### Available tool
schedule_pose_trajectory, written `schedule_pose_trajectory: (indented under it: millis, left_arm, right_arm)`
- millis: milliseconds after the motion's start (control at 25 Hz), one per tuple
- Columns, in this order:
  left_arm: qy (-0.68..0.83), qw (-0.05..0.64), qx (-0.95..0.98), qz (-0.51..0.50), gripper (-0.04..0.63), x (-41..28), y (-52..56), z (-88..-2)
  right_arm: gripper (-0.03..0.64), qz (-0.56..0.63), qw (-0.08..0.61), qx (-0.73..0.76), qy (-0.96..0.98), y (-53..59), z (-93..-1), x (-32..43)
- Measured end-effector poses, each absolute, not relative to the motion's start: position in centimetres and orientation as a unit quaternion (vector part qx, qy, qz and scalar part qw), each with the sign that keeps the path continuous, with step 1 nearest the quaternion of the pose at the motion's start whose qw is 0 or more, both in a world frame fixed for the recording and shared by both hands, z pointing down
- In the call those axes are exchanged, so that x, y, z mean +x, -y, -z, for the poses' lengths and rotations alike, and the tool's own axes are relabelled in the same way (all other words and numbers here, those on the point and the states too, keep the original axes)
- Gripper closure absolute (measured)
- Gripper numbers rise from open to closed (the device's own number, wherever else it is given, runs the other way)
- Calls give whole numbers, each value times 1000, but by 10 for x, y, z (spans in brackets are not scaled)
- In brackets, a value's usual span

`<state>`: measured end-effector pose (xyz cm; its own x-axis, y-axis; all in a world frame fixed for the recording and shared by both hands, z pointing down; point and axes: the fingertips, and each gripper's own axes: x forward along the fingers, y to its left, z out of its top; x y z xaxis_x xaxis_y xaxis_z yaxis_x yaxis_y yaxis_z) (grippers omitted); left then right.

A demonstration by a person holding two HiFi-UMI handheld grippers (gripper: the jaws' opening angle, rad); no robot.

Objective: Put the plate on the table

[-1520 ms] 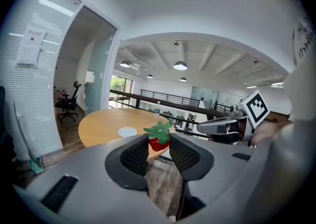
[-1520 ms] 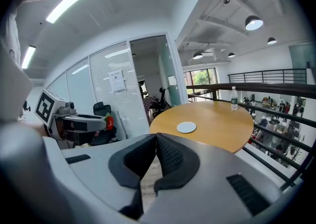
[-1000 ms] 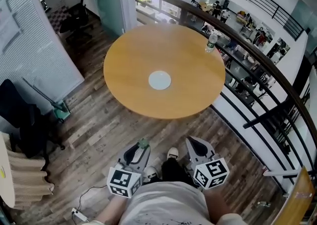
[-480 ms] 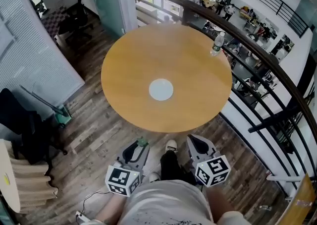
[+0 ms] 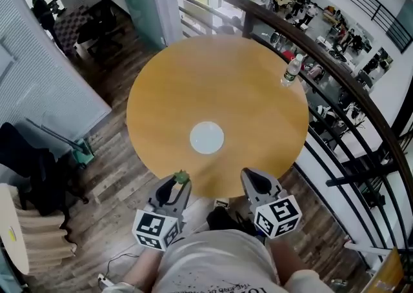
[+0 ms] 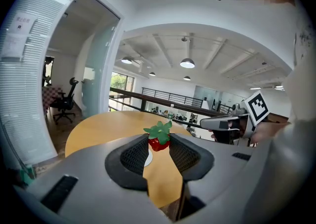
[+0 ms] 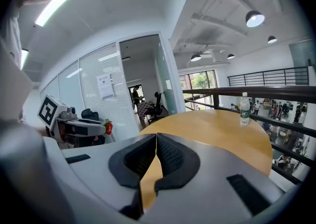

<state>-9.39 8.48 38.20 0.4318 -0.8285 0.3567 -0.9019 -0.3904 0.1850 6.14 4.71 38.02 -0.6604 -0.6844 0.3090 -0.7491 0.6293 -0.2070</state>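
Since the frame a second ago, both grippers have come forward with me: they then hung over the plank floor (image 5: 122, 169) well short of the table (image 5: 213, 72), and their tips now stand at its near edge. I record no shift of the plate on the tabletop over that second.

Left gripper (image 5: 180, 181): jaws partway apart, with the pads pressing on a small red strawberry (image 6: 158, 142) with green leaves. It is held at the very tips, leaves uppermost. The left gripper view confirms the hold.

Right gripper (image 5: 250, 177): jaws brought together, pads meeting at the tips, nothing between them. It stands level with the left one, the two apart at either side of my body.

Plate (image 5: 207, 137): white and round. It lies flat on the round wooden table, between the centre and the near edge, just ahead of the two grippers and touched by neither.

A water bottle (image 5: 291, 70) stands upright at the far right edge, well apart from the plate. A dark railing (image 5: 335, 75) curves past just behind it. An office chair (image 5: 103, 24) stands on the floor beyond the far left edge.
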Motion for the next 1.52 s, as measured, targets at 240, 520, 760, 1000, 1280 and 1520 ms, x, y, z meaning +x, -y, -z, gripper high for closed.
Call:
schedule_pose_trajectory:
  millis: [240, 520, 760, 1000, 1280, 1520]
  left_arm:
    - [537, 187, 816, -102, 449, -77, -47, -378]
    - [543, 194, 810, -103, 449, -69, -22, -379]
    - [533, 190, 817, -111, 449, -72, -8, -381]
    - [523, 191, 822, -121, 449, -88, 3, -381]
    - [511, 190, 828, -129, 449, -94, 15, -382]
    - [500, 198, 832, -135, 449, -103, 28, -388]
  right_arm:
    - [591, -165, 108, 381, 903, -6, -376, 76]
    - [591, -168, 110, 373, 906, 24, -377, 80]
    - [591, -175, 109, 389, 898, 31, -379, 84]
    - [591, -180, 110, 403, 891, 40, -375, 76]
    - [591, -185, 109, 423, 880, 48, -378, 74]
    - [591, -194, 116, 434, 872, 56, -386, 68]
